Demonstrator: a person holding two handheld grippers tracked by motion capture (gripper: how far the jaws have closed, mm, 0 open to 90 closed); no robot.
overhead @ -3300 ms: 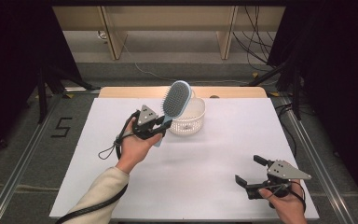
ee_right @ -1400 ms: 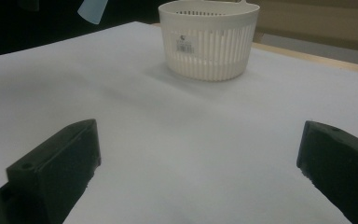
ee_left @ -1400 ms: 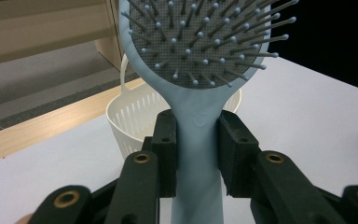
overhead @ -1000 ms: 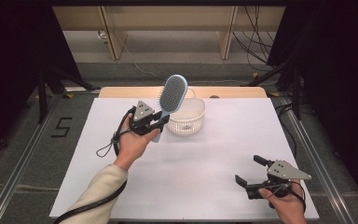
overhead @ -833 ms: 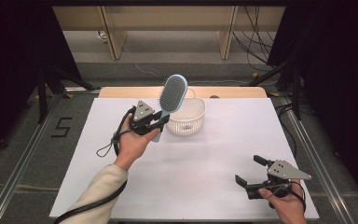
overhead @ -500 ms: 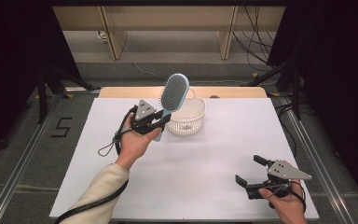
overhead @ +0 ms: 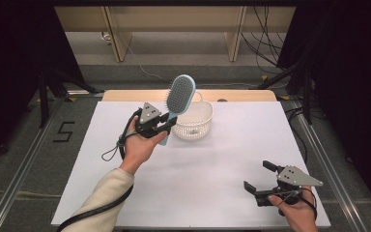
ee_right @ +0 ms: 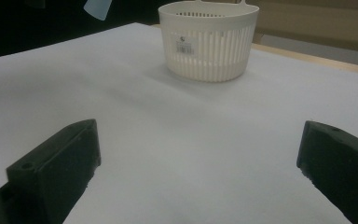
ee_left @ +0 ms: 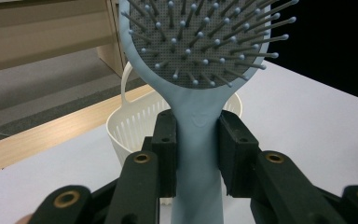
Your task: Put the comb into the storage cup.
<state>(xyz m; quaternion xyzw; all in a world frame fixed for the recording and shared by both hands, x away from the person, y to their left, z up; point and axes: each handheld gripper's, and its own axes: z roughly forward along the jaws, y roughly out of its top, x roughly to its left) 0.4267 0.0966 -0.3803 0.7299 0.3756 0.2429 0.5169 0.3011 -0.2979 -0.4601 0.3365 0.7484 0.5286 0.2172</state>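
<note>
Hairbrush (overhead: 178,99) sits clamped in my left gripper (overhead: 160,127), upper centre of frame, barely shifted over the past seconds, poised beside the basket (overhead: 193,126); my right gripper (overhead: 258,176) idles open, lower right on the bench (overhead: 212,169).

A lab recording bay: white table (overhead: 222,164) between black curtains (overhead: 9,58), metal floor rails (overhead: 24,159), loose cables (overhead: 265,34).

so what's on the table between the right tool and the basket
Nothing: bare white table runs from the right tool to the white basket, seen in the right gripper view.
</note>
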